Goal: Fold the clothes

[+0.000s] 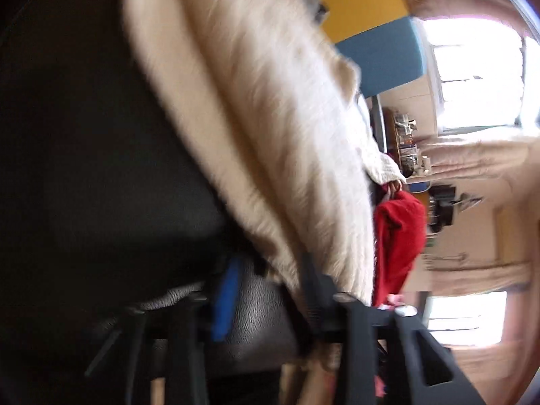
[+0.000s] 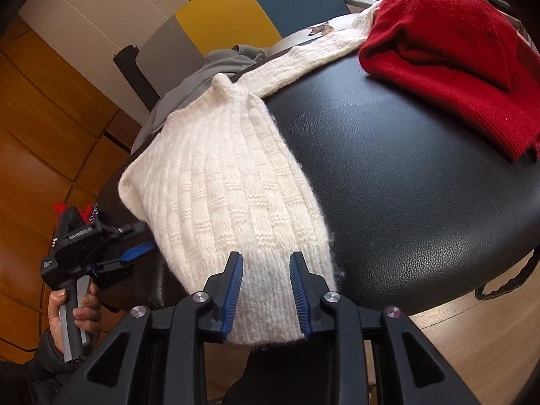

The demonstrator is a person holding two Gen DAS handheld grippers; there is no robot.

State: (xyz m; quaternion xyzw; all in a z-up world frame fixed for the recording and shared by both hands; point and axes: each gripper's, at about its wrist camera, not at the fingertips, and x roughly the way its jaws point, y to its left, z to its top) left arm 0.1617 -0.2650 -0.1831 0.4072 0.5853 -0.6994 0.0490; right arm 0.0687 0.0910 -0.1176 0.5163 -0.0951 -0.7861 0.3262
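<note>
A cream knitted sweater [image 2: 219, 185] lies stretched over a round black leather table [image 2: 405, 185], one sleeve trailing off to the far right. My right gripper [image 2: 266, 263] hangs over its near hem at the table edge. Its blue pads [image 2: 236, 280] stand apart with the flat hem showing between them. My left gripper [image 2: 145, 239], held by a hand [image 2: 77, 314], sits at the sweater's left edge. In the blurred left wrist view the sweater [image 1: 253, 118] runs beside the left gripper [image 1: 266, 290], whose fingers show a gap with black leather in it.
A folded red sweater [image 2: 438, 50] lies at the table's far right, also seen as the red sweater [image 1: 398, 246] from the left wrist. A grey garment [image 2: 202, 77] lies behind the cream one. A yellow, grey and blue chair [image 2: 236, 10] stands beyond, on a wooden floor [image 2: 40, 135].
</note>
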